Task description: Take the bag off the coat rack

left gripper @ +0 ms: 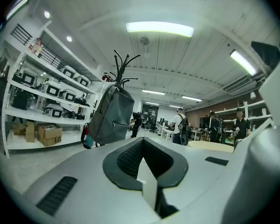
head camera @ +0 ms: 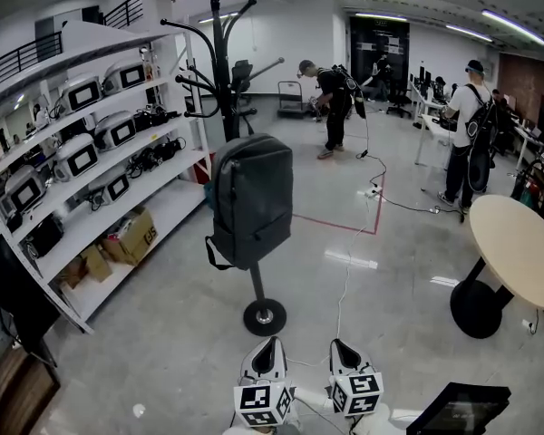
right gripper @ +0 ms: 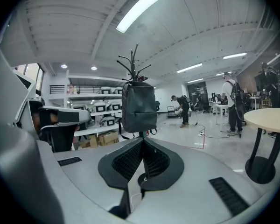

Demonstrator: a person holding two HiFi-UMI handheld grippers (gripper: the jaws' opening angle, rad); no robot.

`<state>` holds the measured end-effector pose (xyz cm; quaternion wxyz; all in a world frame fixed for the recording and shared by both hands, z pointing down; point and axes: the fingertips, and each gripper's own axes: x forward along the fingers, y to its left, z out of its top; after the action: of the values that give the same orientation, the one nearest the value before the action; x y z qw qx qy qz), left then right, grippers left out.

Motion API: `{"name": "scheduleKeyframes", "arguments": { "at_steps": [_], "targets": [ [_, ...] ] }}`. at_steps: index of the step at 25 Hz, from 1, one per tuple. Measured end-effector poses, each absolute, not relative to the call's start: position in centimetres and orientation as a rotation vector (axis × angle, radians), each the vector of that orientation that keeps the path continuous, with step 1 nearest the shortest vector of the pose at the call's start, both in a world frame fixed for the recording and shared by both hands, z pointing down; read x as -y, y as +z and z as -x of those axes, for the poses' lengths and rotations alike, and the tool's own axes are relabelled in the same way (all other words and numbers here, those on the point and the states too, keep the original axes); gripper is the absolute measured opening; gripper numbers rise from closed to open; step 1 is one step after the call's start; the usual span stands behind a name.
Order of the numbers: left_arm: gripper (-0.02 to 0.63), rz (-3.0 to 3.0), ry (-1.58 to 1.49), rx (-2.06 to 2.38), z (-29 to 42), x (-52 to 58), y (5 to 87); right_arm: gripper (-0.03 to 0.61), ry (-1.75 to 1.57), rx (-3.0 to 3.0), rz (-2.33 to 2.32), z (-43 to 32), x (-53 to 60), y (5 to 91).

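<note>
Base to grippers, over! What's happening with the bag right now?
Left gripper and right gripper low, jaws shut, both empty. Bag hangs on the coat rack, untouched. Thin cable lies near the rack's base.

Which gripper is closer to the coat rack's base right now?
The left gripper: it points straight at the rack's round base, while the right gripper is offset to the side. Both shut.

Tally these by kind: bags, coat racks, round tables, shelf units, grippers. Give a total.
Bag: 1
Coat rack: 1
Round table: 1
Shelf unit: 1
Grippers: 2, left gripper and right gripper
Total: 6
</note>
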<state>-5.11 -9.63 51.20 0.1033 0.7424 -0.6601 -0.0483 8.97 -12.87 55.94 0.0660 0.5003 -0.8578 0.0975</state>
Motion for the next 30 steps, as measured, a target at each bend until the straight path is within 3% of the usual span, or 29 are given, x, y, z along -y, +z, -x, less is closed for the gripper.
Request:
{"name": "scheduleKeyframes", "arguments": {
  "at_steps": [30],
  "targets": [
    [0.000,-2.098,-0.189,2.064,14.7,23.5,50.8,0.011,0.209,2.674,-1.386,0.9,28.1,54.2]
  ]
}}
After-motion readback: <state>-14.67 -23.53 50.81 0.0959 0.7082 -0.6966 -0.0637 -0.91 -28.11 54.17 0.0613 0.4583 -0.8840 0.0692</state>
